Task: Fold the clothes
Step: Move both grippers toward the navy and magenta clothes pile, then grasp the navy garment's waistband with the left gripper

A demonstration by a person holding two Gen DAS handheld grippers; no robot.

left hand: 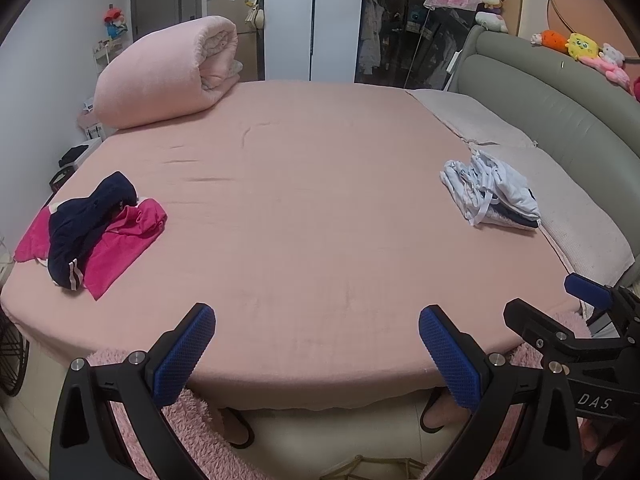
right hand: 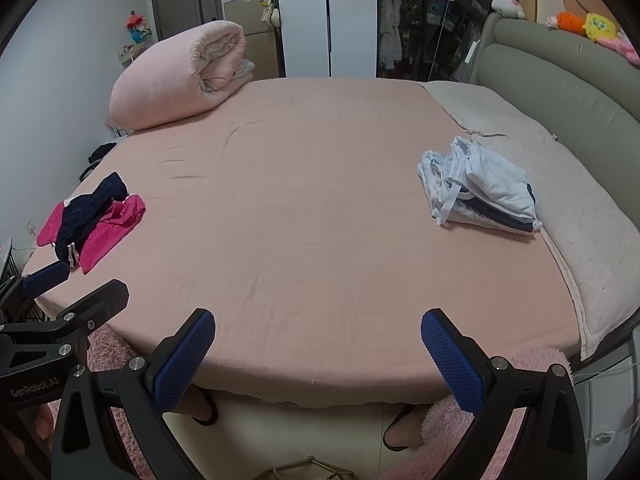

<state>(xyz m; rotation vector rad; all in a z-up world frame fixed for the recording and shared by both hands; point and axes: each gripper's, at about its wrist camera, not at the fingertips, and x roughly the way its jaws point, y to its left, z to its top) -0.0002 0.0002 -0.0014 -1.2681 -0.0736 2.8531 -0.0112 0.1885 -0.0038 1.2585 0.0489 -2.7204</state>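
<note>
A loose heap of clothes lies at the bed's left edge: a navy garment (left hand: 86, 224) over a magenta one (left hand: 120, 246), also in the right wrist view (right hand: 86, 216). A folded stack of pale blue and white clothes (left hand: 490, 190) sits at the right near the pillows, also in the right wrist view (right hand: 480, 188). My left gripper (left hand: 316, 354) is open and empty, held over the bed's near edge. My right gripper (right hand: 318, 354) is open and empty, beside it, and shows at the right of the left wrist view (left hand: 560, 304).
The pink bed sheet (left hand: 300, 208) spans the middle. A rolled pink duvet (left hand: 168, 76) lies at the far left corner. Pillows (left hand: 580, 216) and a grey headboard (left hand: 560, 92) line the right. A fluffy pink rug (left hand: 192, 432) and slippers lie below the bed's edge.
</note>
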